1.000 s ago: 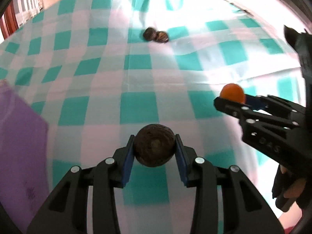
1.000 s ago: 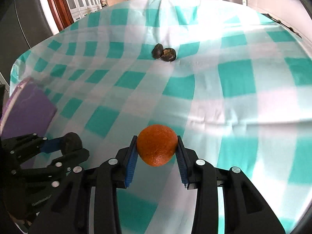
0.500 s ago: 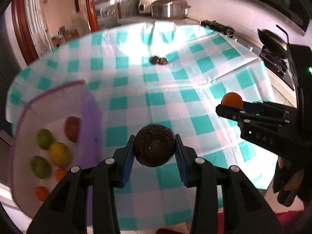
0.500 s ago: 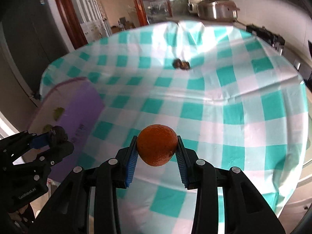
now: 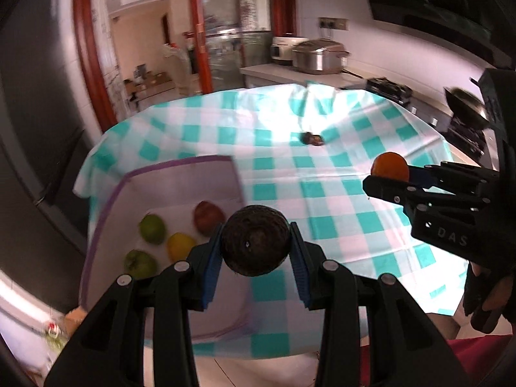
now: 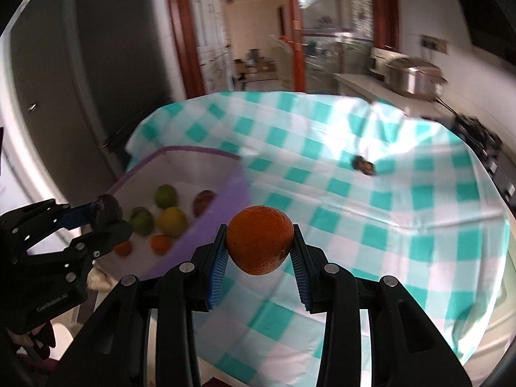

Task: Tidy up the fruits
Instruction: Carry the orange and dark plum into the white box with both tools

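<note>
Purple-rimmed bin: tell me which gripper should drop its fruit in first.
Left. The left gripper with its dark fruit sits nearest the bin; the right gripper and its orange are farther over the tablecloth.

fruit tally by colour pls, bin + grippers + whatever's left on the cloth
Green: 2, both in the bin
Yellow: 1, in the bin
Red: 1, in the bin
Orange: 3, two small ones in the bin plus one in the right gripper
Dark brown: 3, one in the left gripper and two touching on the cloth
Total: 10
</note>
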